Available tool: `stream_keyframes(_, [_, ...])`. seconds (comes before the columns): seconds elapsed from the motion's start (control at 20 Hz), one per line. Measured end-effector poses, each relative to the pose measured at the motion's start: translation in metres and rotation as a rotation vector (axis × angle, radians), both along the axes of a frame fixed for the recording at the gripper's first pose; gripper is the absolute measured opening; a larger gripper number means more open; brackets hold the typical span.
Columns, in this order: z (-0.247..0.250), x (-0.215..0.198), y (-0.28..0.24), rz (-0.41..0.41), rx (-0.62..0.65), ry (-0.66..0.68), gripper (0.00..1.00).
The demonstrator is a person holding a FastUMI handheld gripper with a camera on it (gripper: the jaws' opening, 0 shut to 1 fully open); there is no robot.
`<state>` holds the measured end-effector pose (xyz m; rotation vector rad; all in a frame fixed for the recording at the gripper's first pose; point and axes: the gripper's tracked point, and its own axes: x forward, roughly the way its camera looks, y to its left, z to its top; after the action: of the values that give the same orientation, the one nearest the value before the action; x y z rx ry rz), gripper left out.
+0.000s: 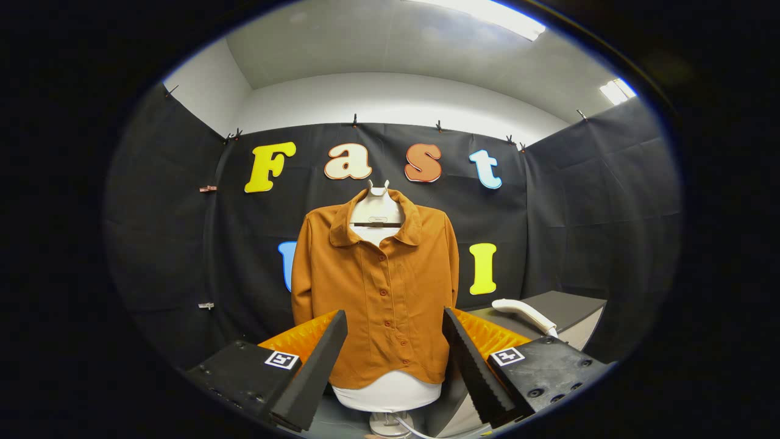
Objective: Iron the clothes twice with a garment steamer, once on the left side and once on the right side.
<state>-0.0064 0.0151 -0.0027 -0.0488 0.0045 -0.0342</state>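
Black cloth backs an orange shirt [381,292] on a mannequin [390,390], steamer [524,314] beside it; tool [393,366] spread wide, empty.

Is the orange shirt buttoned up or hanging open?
Buttoned. The shirt hangs on the mannequin with its front closed along the button row; only the collar spreads open.

There is one gripper [395,360] with two fingers [317,360] spread apart around nothing, one brown button-front shirt [375,286] with five visible buttons [382,292] on one white mannequin torso [390,390], one white garment steamer [524,314] and one grey table [567,305].
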Motion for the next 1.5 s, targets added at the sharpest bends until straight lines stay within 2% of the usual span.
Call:
stream_keyframes(0.4, [-0.012,-0.002,-0.011,-0.085,0.02,0.023,0.98])
stream_keyframes(0.75, [-0.024,0.017,-0.062,-0.151,0.018,0.048,0.98])
stream_keyframes(1.2, [-0.022,0.104,-0.185,-0.128,-0.05,0.042,0.98])
stream_keyframes(1.5, [-0.041,0.161,-0.277,-0.122,-0.03,0.108,0.98])
